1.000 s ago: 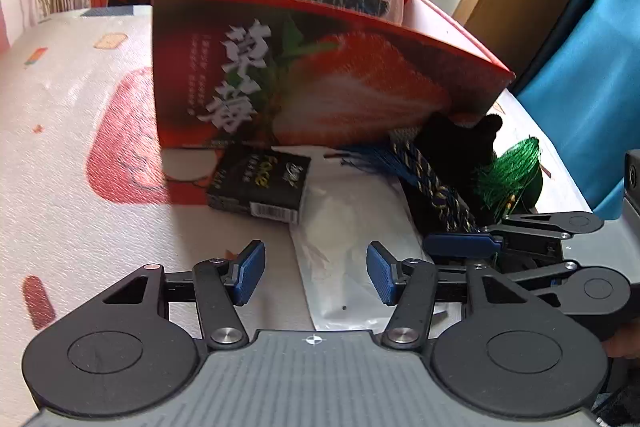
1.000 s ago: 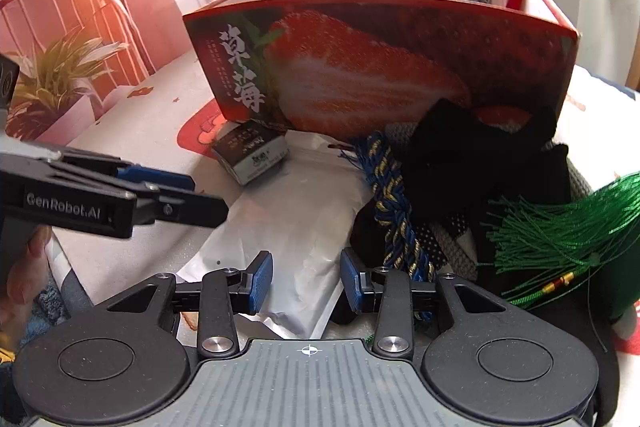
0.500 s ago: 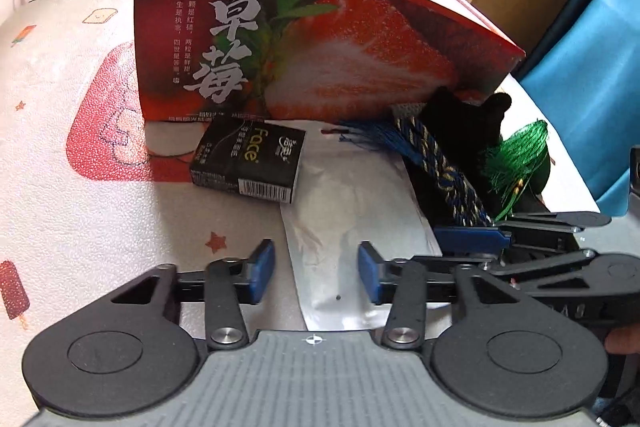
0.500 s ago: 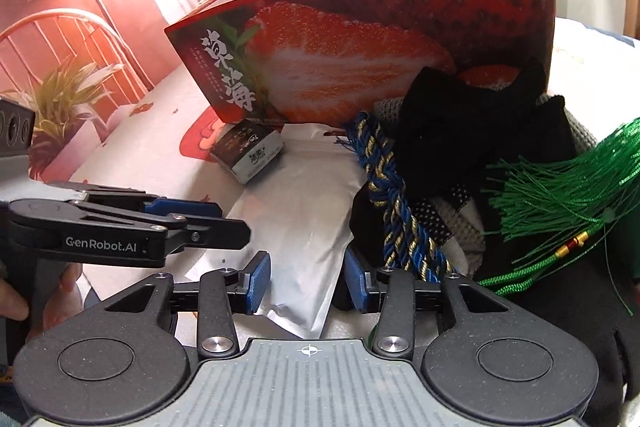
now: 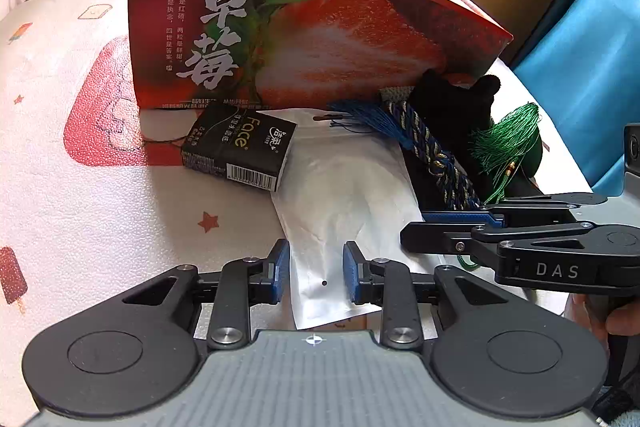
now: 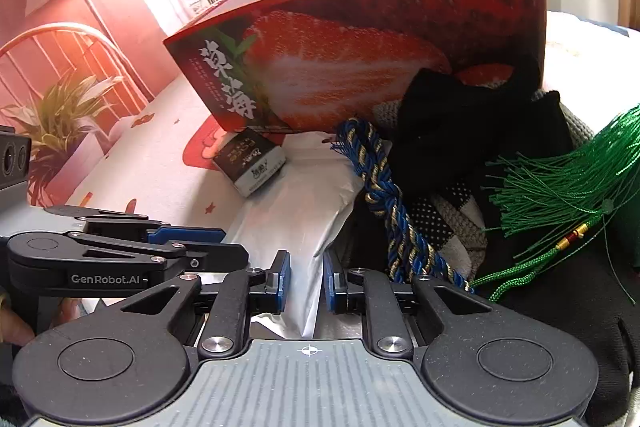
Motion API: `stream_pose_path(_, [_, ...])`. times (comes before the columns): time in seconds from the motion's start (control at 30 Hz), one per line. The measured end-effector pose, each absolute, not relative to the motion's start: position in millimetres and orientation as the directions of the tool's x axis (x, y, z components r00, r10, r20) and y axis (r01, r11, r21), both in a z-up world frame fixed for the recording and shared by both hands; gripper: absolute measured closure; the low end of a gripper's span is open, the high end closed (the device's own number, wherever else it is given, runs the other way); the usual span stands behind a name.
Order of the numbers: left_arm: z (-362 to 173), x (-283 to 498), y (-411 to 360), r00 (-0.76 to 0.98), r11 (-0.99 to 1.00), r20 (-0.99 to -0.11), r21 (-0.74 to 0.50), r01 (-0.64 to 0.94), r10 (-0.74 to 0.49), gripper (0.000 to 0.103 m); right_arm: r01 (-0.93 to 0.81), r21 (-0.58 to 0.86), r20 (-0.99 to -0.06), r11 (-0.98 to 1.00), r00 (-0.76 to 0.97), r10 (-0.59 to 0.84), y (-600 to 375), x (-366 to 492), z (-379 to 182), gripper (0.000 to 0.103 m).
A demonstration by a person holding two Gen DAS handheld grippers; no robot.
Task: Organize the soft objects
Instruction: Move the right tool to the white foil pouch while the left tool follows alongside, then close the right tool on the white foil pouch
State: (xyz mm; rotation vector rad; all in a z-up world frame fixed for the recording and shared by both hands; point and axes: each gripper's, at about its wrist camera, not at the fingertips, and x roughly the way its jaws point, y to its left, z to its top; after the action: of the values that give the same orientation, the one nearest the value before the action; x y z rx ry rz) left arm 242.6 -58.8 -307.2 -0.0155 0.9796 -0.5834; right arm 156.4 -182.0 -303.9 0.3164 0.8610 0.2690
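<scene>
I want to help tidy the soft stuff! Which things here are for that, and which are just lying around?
For tidying:
white pouch
blue rope
black cloth
green tassel
strawberry box

Lying about:
black packet
potted plant

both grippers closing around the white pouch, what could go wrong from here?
1. Both grippers, left and right, have just been closing around one white pouch; pulling apart could tear it.
2. The blue-gold cord overlaps its edge and may drag along.
3. The tissue pack resting on its corner could shift.
</scene>
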Motion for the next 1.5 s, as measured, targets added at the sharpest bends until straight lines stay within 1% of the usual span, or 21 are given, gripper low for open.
stream_pose_path(0.13, [-306.2,242.2,-57.2,0.419,0.851,-0.78,-0.265,0.452,-0.465,0.072,-0.104,0.377,-0.705,0.92,0.612,0.358,-182.0,158.0,-305.8,0.087])
stream_pose_path(0.23, [-304.7,245.1,-55.0,0.452,0.875,-0.783,-0.231,0.427,-0.427,0.071,-0.111,0.361,-0.712,0.926,0.609,0.35,-180.7,158.6,-307.1,0.086])
stream_pose_path(0.33, [-304.1,251.4,-50.8,0.452,0.877,-0.78,-0.248,0.411,-0.433,0.068,-0.12,0.325,-0.722,0.938,0.609,0.328,-177.2,160.5,-307.8,0.081])
stream_pose_path(0.37, [-304.4,252.2,-51.2,0.45,0.873,-0.777,-0.256,0.415,-0.441,0.062,-0.123,0.318,-0.724,0.94,0.608,0.325,-176.8,160.5,-308.5,0.08])
stream_pose_path(0.4, [-305.1,253.3,-51.5,0.446,0.866,-0.771,-0.267,0.424,-0.455,0.054,-0.125,0.314,-0.725,0.941,0.609,0.323,-176.3,160.8,-308.9,0.08])
stream_pose_path(0.5, [-307.3,253.5,-57.0,0.444,0.849,-0.753,-0.285,0.445,-0.486,0.04,-0.132,0.306,-0.725,0.943,0.609,0.32,-175.1,161.4,-310.0,0.079])
stream_pose_path(0.67, [-308.9,259.7,-65.5,0.457,0.844,-0.746,-0.258,0.471,-0.484,0.04,-0.137,0.291,-0.733,0.947,0.604,0.313,-174.4,163.2,-309.7,0.079])
stream_pose_path(0.77, [-308.9,266.1,-65.3,0.458,0.847,-0.744,-0.271,0.458,-0.486,0.043,-0.129,0.287,-0.735,0.949,0.606,0.305,-176.3,168.6,-308.3,0.074])
stream_pose_path(0.83, [-308.5,270.7,-65.4,0.456,0.846,-0.746,-0.269,0.462,-0.486,0.044,-0.122,0.298,-0.733,0.947,0.606,0.309,-178.3,172.6,-309.0,0.074])
stream_pose_path(0.9, [-308.3,273.6,-65.9,0.462,0.848,-0.75,-0.246,0.47,-0.474,0.051,-0.116,0.299,-0.732,0.947,0.609,0.306,-178.4,175.5,-309.3,0.074])
stream_pose_path(0.97, [-308.1,277.0,-62.9,0.463,0.847,-0.75,-0.242,0.473,-0.473,0.053,-0.119,0.29,-0.733,0.949,0.61,0.301,-176.8,178.3,-309.2,0.074])
stream_pose_path(1.17, [-310.2,270.9,-69.6,0.501,0.857,-0.742,-0.193,0.477,-0.446,0.053,-0.125,0.263,-0.732,0.957,0.62,0.282,-171.9,185.0,-310.2,0.075])
stream_pose_path(1.27, [-311.2,269.7,-67.0,0.5,0.857,-0.736,-0.214,0.469,-0.457,0.053,-0.156,0.193,-0.741,0.969,0.624,0.248,-162.2,182.6,-308.0,0.076])
stream_pose_path(1.37, [-310.4,266.3,-63.4,0.474,0.847,-0.74,-0.243,0.473,-0.477,0.053,-0.176,0.23,-0.746,0.957,0.6,0.289,-162.9,180.1,-308.5,0.076])
stream_pose_path(1.5, [-310.8,253.2,-59.3,0.454,0.841,-0.747,-0.257,0.476,-0.485,0.053,-0.197,0.223,-0.748,0.955,0.594,0.297,-157.0,173.7,-309.1,0.077])
